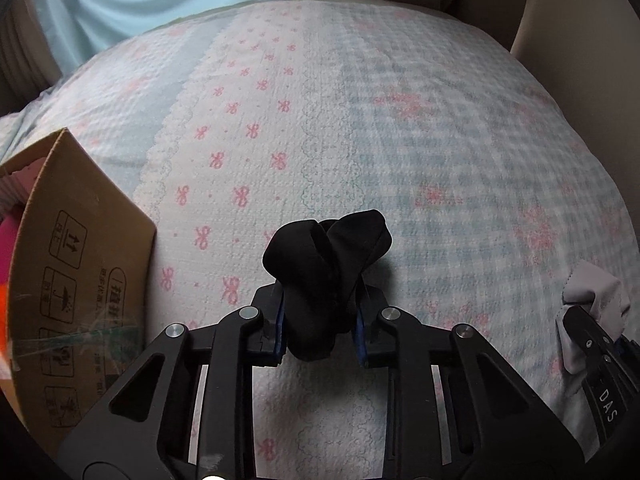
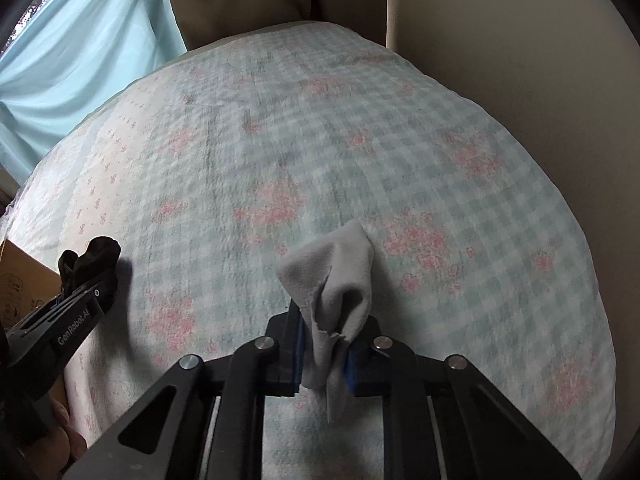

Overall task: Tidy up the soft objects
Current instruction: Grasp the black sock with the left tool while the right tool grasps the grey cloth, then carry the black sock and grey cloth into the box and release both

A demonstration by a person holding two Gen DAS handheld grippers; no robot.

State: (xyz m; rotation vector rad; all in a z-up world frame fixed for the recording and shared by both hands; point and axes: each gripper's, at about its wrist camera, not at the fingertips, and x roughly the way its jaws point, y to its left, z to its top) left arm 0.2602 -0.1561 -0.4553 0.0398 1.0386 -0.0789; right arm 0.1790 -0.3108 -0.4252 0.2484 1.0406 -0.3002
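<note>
The bed (image 1: 400, 128), under a quilt of pale blue check, pink bows and flower sprigs, fills both views and carries everything here. At its left edge stands an open cardboard box (image 1: 92, 256) with handling symbols printed on its side. Only a sliver of the inside shows: something pink, a ribbed pale edge and a flash of orange. What these are cannot be told, nor how full the box is.

The left tool (image 1: 320, 320) is pressed together on a bunched black sock (image 1: 328, 256), which bulges out above the blue pads while a lobe hangs below them. The right tool (image 2: 325, 352) is clamped on a crumpled grey cloth (image 2: 336, 280) with a frayed edge, a thin tail dangling beneath. Both bundles sit just above the quilt, the black sock near the box, the grey cloth well to the right of it.

The main risk is probably in the carry. Each grip holds only a fold of limp fabric, so a quick swing could let it slide out between the pads. The hanging tails may drag on the quilt, or catch on the box rim and leave the piece draped over the edge. The right tool must also cross towards the box and could bump the left one.
</note>
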